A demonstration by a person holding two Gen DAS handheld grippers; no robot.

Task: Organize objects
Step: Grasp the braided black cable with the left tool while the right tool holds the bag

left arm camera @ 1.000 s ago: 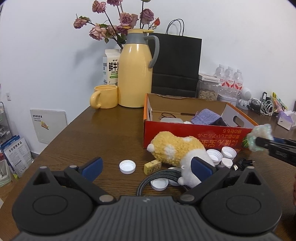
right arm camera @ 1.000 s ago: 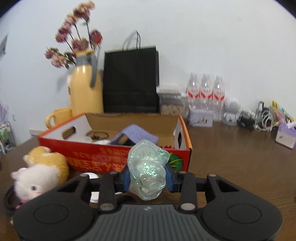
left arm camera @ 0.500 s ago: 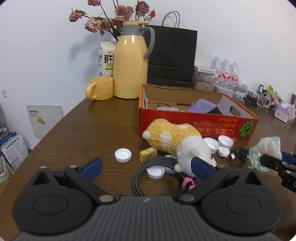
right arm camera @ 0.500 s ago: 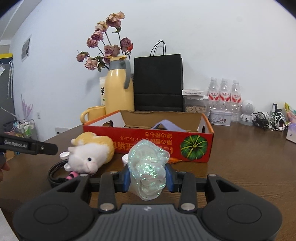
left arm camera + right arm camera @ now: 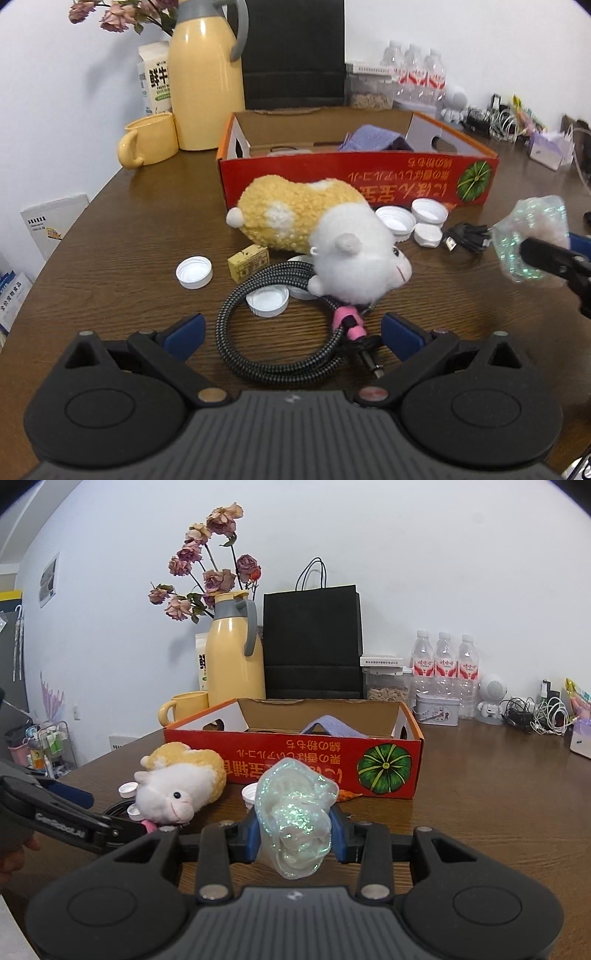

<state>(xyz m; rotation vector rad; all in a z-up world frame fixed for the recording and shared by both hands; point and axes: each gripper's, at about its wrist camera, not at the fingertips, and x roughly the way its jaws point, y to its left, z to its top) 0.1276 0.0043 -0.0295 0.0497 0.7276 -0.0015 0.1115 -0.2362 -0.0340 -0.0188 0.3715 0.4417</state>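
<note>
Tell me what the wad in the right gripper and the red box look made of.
Wad: thin iridescent film, probably plastic; translucent, crinkled, glittering green. Red box: cardboard, seemingly; brown inside, glossy printed outside, folded flaps.

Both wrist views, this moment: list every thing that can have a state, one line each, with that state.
Left gripper: open, holding nothing, above the braided cable.
Right gripper: shut on the iridescent scrunchie.
Red cardboard box: open-topped, purple cloth inside.
Plush hamster: lying on the table, outside the box.
Braided cable: coiled, partly under the hamster.
Loose caps: open side up.
Yellow mug: upright.
</note>
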